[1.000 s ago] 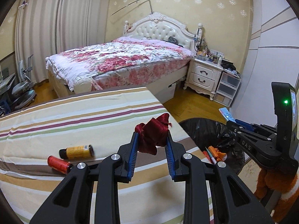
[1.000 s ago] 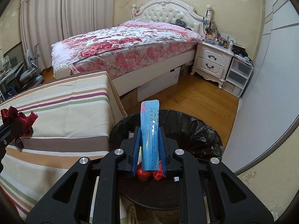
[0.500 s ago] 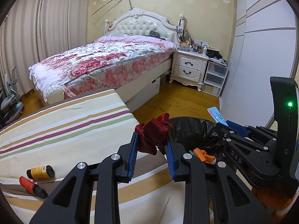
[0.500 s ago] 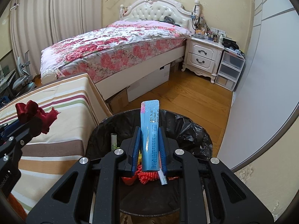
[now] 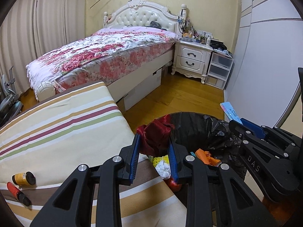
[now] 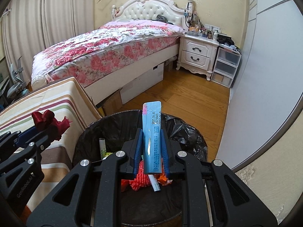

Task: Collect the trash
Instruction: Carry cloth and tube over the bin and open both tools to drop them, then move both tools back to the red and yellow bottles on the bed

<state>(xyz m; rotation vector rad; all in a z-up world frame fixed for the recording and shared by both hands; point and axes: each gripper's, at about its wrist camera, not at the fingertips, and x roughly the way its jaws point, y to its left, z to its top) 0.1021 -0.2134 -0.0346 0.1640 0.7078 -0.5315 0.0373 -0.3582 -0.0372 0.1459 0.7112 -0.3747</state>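
My left gripper (image 5: 154, 141) is shut on a crumpled dark red ribbon (image 5: 156, 134), held at the near-left rim of the black-lined trash bin (image 5: 198, 124). From the right wrist view the same red ribbon (image 6: 49, 121) sticks out of the left gripper (image 6: 55, 127) just left of the bin. My right gripper (image 6: 151, 140) is shut on a light blue sachet (image 6: 152, 138) that stands upright over the bin (image 6: 181, 130). Orange, yellow and white scraps (image 5: 205, 156) lie inside the bin. The right gripper (image 5: 237, 122) shows at the bin's right side, with the blue sachet (image 5: 230, 111) poking out.
A striped cushion surface (image 5: 62, 124) carries a yellow spool (image 5: 23, 177) and a red-black tube (image 5: 18, 193) at its near left. A floral bed (image 5: 106, 56), a white nightstand (image 5: 193, 58) and plastic drawers (image 5: 219, 70) stand behind on the wooden floor (image 5: 180, 98).
My left gripper has carried the red ribbon rightward from over the striped surface to the bin's rim. The right gripper with the sachet has shifted over the bin, which now looms larger.
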